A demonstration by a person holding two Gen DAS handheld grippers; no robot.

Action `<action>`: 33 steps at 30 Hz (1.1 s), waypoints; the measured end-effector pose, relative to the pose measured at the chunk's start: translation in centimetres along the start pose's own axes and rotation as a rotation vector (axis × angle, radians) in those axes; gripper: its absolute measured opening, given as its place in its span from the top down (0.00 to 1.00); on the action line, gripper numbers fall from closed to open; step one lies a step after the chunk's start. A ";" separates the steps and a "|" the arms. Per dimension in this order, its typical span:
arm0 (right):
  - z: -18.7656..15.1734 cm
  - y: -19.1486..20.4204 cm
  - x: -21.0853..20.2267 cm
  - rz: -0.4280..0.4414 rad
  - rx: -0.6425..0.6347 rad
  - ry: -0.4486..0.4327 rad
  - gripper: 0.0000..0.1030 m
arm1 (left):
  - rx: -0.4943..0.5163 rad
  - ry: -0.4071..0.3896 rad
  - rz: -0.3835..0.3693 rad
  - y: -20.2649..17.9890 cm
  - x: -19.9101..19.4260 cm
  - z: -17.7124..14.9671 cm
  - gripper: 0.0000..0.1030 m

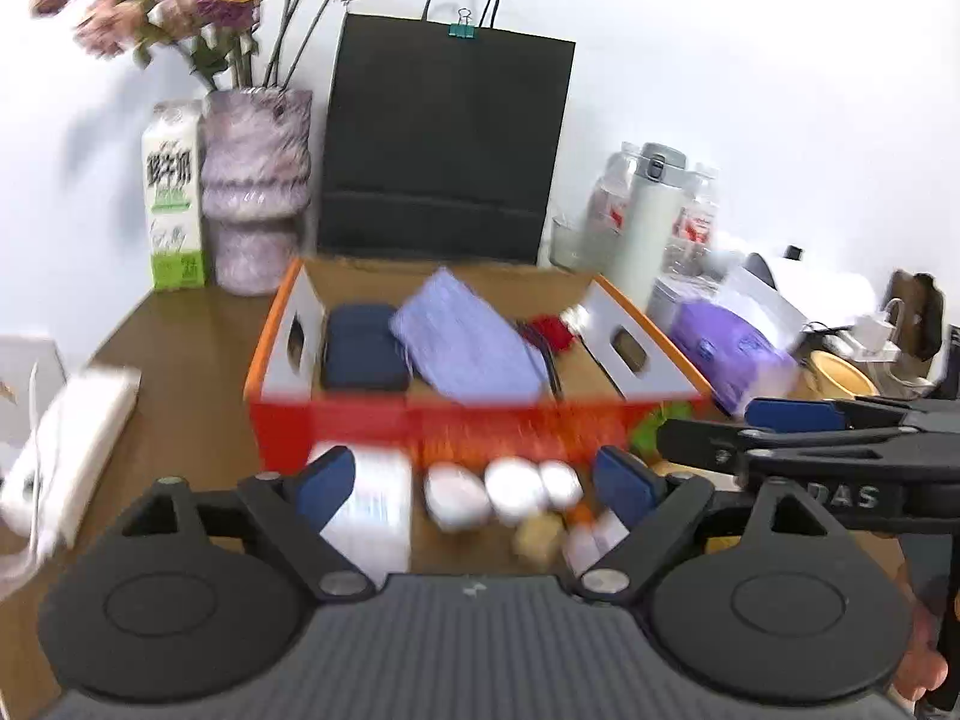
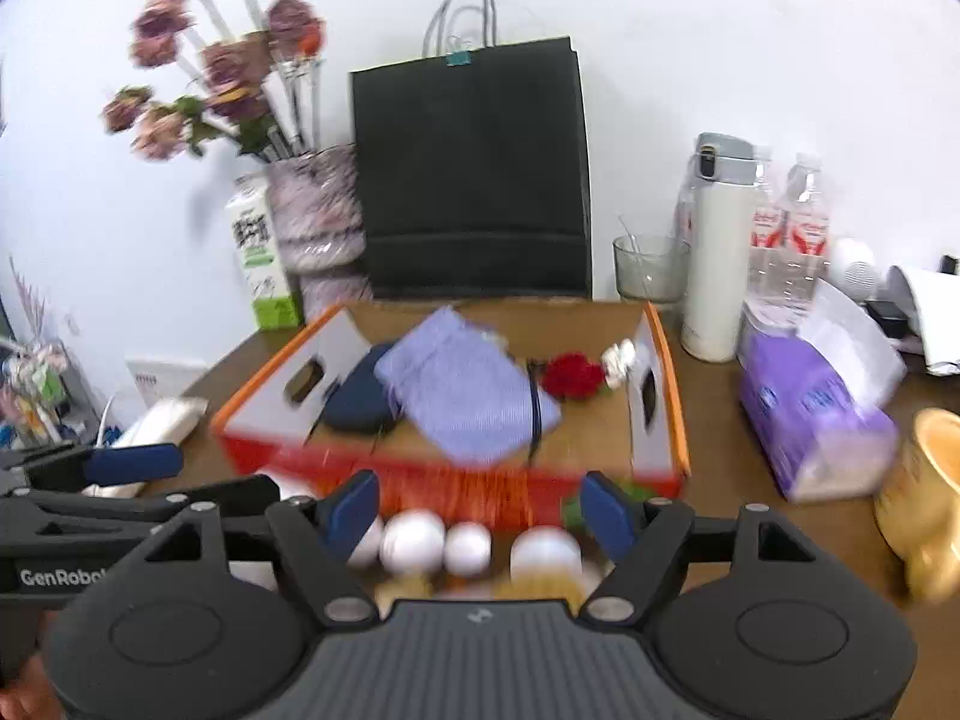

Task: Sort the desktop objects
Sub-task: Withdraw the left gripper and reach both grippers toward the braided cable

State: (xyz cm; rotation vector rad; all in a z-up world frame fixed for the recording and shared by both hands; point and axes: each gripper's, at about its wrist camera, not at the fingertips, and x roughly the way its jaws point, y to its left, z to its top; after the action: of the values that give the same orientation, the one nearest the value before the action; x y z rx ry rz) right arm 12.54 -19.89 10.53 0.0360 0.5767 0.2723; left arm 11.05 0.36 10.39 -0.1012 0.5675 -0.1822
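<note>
Orange cardboard box point(image 1: 420, 420) sits mid-desk, open top, white flaps with handle slots. Inside: navy case point(image 1: 363, 354) at left, lilac striped pouch point(image 1: 474, 342) in the middle, red flower point(image 2: 573, 375) at right. Blurred white egg-shaped items point(image 2: 438, 540) lie on the desk just in front. Left gripper point(image 1: 474, 480) and right gripper point(image 2: 480, 513) both spread wide, nothing between the pads.

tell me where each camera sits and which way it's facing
Left wrist: on the left hand-held gripper, facing the orange box and black bag; own open blue fingers show, the right gripper at its right.
Right wrist: on the right hand-held gripper, same direction; the left gripper at its left.
Shared: box, bag, vase, white thermos.
</note>
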 end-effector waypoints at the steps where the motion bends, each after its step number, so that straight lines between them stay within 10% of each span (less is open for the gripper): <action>1: -1.2 0.2 -1.3 -0.002 0.006 -0.009 0.22 | -0.005 -0.001 0.004 0.1 -0.8 -1.1 0.10; 13: -14.7 3.6 -8.2 -0.134 0.012 -0.005 0.15 | 0.079 -0.011 0.139 -1.1 -7.7 -13.4 0.03; 33: -16.2 2.8 -9.4 -0.145 0.037 -0.030 0.08 | 0.017 0.048 0.108 -0.6 -7.5 -15.0 0.00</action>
State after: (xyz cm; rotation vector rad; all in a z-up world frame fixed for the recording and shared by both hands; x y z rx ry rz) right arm -4.51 -20.35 2.32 0.0337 0.5522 0.1201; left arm -3.36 0.58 1.82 -0.0492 0.6173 -0.0845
